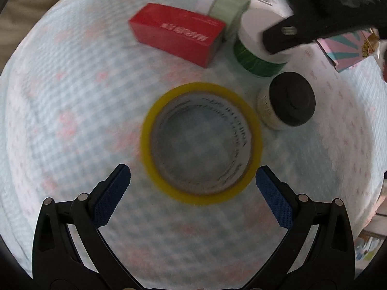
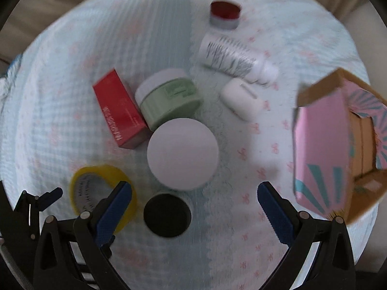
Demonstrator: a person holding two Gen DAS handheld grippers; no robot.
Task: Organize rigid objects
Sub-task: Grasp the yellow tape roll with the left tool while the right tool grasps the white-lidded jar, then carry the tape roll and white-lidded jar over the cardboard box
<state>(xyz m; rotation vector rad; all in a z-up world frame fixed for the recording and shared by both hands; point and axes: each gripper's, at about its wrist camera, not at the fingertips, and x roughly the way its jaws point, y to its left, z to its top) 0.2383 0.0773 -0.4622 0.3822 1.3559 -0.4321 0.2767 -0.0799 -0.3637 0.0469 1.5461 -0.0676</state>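
A yellow tape roll (image 1: pixel 202 142) is framed between the spread, empty fingers of the left gripper (image 1: pixel 193 176), flat on the checked cloth (image 1: pixel 72 96).

Just right of the roll a black-lidded jar (image 1: pixel 289 100) is seen, and farther off a white-lidded green jar (image 1: pixel 260 48), a red box (image 1: pixel 177 33) and a pale green jar (image 1: pixel 229 6). The right gripper (image 2: pixel 194 189) is held wide apart above the white lid (image 2: pixel 182 153), nothing grasped. Beyond are found a white earbud case (image 2: pixel 241 100), a lying white bottle (image 2: pixel 232 55) and a red-capped jar (image 2: pixel 225 14); a pink cardboard box (image 2: pixel 321 149) is seen at right.

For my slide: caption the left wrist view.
Open left claw poised over yellow tape roll on checked cloth.
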